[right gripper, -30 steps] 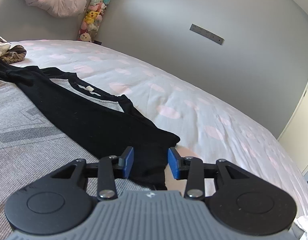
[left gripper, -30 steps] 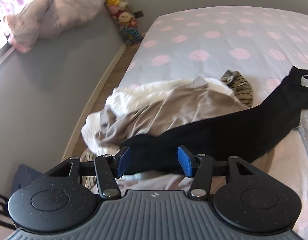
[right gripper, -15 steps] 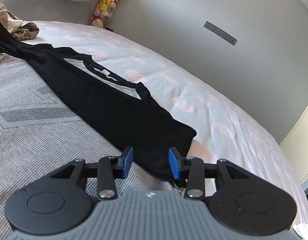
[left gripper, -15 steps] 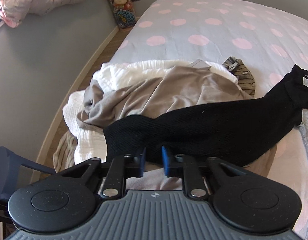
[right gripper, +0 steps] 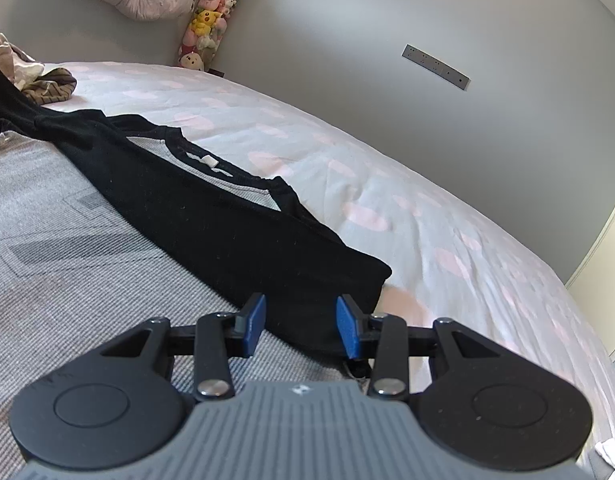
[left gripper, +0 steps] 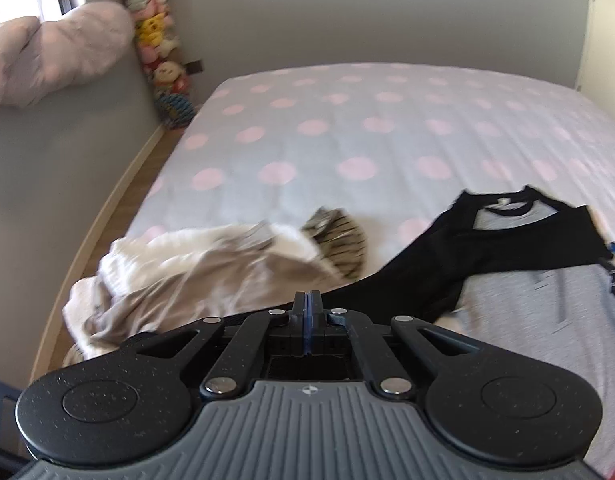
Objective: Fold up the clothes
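While my left claw sits pressed together at the edge of the black sleeve, whether pinching it I cannot tell, I hold my right claw spread over the other sleeve of the grey-and-black shirt lying flat on the polka-dot bed.

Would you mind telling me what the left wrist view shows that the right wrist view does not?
Only the left wrist view shows the beige and white pile, the wooden floor strip and the shut left gripper. Only the right wrist view shows the grey wall plate and the open right gripper. Both share the black-sleeved shirt, the spotted sheet and the toy stack.
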Action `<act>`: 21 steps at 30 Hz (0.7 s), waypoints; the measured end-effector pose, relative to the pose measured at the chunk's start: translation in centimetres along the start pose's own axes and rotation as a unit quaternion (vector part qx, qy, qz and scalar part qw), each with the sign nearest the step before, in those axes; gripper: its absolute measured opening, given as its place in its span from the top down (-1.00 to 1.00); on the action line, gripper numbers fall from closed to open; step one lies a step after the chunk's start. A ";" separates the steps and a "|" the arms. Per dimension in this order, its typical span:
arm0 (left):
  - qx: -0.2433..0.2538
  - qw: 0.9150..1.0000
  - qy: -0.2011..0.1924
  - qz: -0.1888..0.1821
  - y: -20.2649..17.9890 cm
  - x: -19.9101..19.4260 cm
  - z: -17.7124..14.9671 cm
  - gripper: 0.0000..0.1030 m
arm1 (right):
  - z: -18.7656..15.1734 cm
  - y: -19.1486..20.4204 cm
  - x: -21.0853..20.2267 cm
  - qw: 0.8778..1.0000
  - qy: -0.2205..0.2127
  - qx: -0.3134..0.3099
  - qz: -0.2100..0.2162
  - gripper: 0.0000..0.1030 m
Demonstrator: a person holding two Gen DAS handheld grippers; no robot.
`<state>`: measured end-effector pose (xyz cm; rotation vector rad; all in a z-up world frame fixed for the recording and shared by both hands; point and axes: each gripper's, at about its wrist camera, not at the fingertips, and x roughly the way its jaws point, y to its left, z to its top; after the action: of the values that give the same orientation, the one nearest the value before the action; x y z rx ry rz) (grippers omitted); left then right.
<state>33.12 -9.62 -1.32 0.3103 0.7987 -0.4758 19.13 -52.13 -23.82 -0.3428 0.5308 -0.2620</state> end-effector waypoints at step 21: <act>-0.075 0.995 0.016 0.058 0.6 3.8 -4.4 0.70 | 0.0 0.4 0.1 1.000 0.003 -0.002 0.026 0.15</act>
<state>33.01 -8.30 -6.96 0.2244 0.8387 -0.2999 19.28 -51.75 -24.01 -0.3319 0.5454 -0.2118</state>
